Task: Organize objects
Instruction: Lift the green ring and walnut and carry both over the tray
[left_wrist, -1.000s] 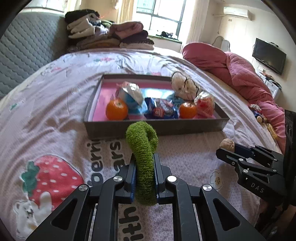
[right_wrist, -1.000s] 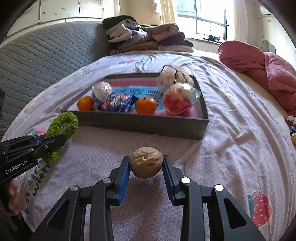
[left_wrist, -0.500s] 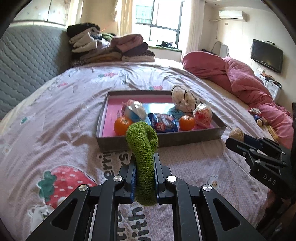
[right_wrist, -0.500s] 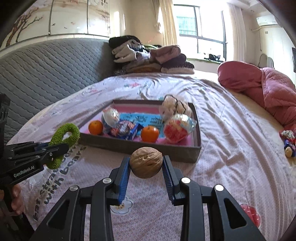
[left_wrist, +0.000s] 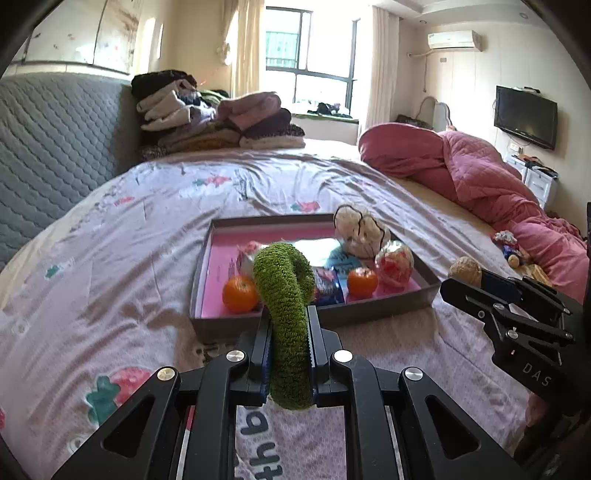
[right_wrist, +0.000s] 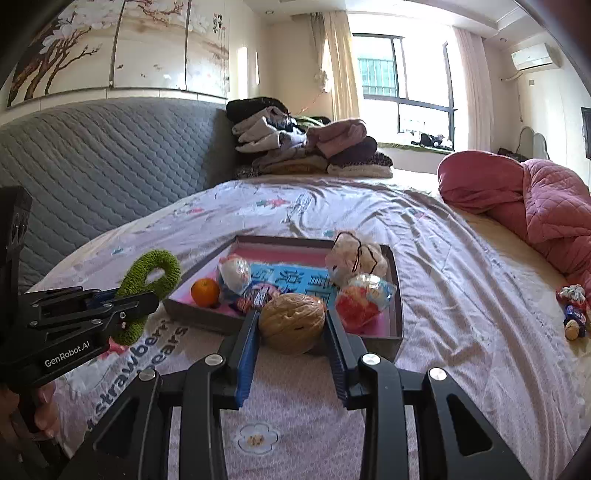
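Observation:
My left gripper (left_wrist: 287, 325) is shut on a green fuzzy loop (left_wrist: 284, 295), which stands up between its pads; the same green fuzzy loop (right_wrist: 147, 284) shows at the left of the right wrist view. My right gripper (right_wrist: 291, 325) is shut on a walnut (right_wrist: 291, 323), also seen as the walnut (left_wrist: 464, 270) at the right of the left wrist view. Both are held in the air in front of a grey tray (left_wrist: 391, 308) with a pink floor, on the bed. In the tray lie two oranges (left_wrist: 239, 294), wrapped snacks (right_wrist: 364, 299) and a white plush toy (right_wrist: 356, 254).
The bed carries a printed lilac sheet (left_wrist: 110, 266). Folded clothes (left_wrist: 214, 118) are piled at the far end, a pink quilt (left_wrist: 487, 184) lies along the right, and small toys (right_wrist: 574, 310) sit on the sheet to the right. A grey padded headboard (right_wrist: 92, 166) lines the left.
Both grippers have risen and tilted up with their objects still held. The tray now sits lower and looks smaller in both views, and more of the room shows.

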